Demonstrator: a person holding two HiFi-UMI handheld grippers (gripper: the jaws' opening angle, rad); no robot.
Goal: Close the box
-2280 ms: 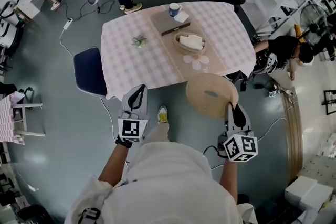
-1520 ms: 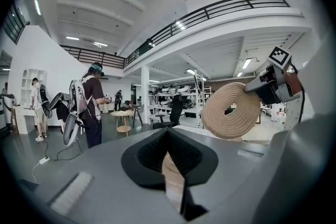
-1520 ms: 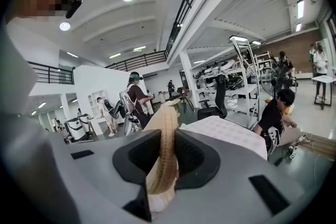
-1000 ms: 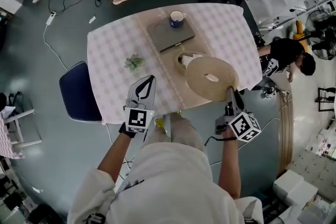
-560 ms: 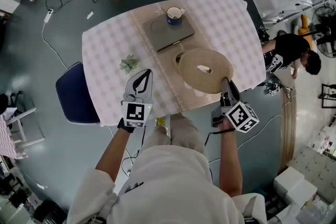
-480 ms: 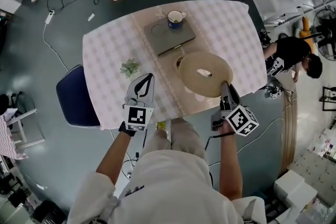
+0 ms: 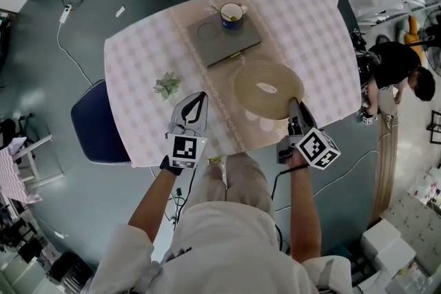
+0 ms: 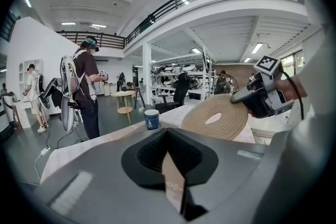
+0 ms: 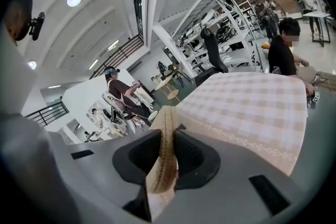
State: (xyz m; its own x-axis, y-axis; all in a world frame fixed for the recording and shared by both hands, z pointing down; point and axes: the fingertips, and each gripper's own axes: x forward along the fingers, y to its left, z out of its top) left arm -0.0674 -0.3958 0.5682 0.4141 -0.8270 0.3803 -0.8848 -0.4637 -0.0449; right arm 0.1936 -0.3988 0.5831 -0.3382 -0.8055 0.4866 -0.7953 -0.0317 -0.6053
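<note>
My right gripper [image 7: 293,105] is shut on the near rim of a round woven lid [image 7: 267,87] with a small oval hole at its centre. The lid hangs over the right middle of the checked table [image 7: 138,58] and hides the basket-like box beneath it; whether it rests on the box I cannot tell. In the right gripper view the lid [image 9: 167,144] runs edge-on between the jaws. My left gripper [image 7: 199,97] hovers over the table's near edge, left of the lid, shut and empty. The left gripper view shows the lid [image 8: 215,118] tilted, with the right gripper [image 8: 239,98] on it.
Behind the lid lies a grey flat case [image 7: 224,40] with a blue mug [image 7: 232,12] on its far end. A small green plant [image 7: 167,86] sits on the table's left part. A blue chair [image 7: 96,124] stands at the left, and a person [image 7: 400,65] sits at the right.
The right gripper has carried the lid farther over the table, until it covers the box that still showed at its left edge a second ago. The left gripper has stayed shut, about level.
</note>
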